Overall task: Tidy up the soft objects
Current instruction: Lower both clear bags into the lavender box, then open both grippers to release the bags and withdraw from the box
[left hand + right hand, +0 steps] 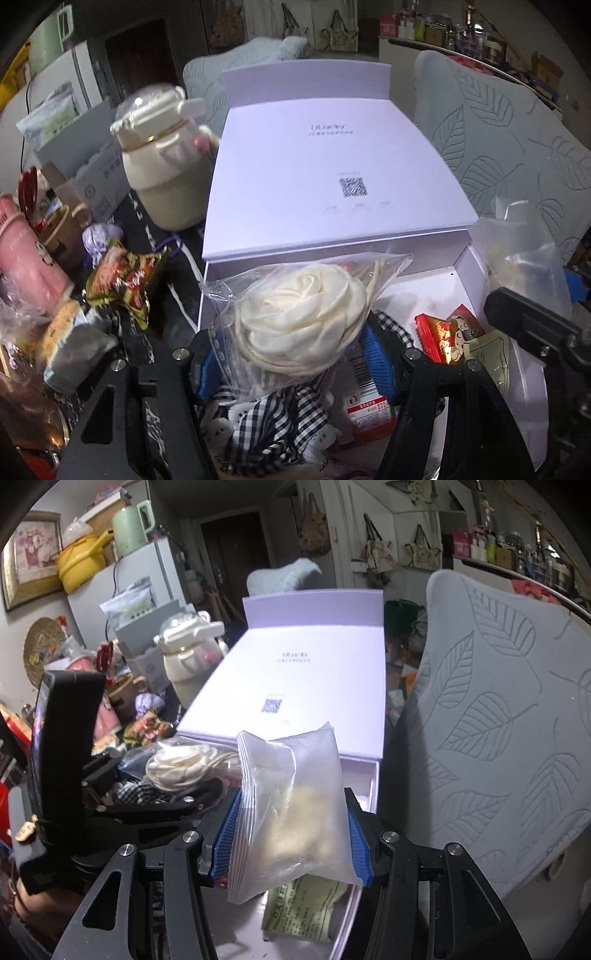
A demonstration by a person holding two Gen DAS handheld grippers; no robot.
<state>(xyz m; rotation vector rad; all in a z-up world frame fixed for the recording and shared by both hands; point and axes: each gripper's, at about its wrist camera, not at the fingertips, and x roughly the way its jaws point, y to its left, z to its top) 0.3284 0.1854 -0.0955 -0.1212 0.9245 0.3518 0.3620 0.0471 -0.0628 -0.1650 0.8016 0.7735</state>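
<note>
Your left gripper [291,354] jaws clamp the bagged white cloth [301,319], your right gripper [291,834] jaws a frosted bag [291,812], both above the open box [491,402]; slippery plastic could slide free, spilling outside.

The white box [332,177] is smooth matt card. Just in front of it, a clear glossy plastic bag [295,295] wraps creamy cloth [303,317], with checked fabric [273,410] beneath. Left of the box, foil snack wrappers [125,280] glint. The chair cover [498,720] on its right is quilted, matt cloth.
</note>
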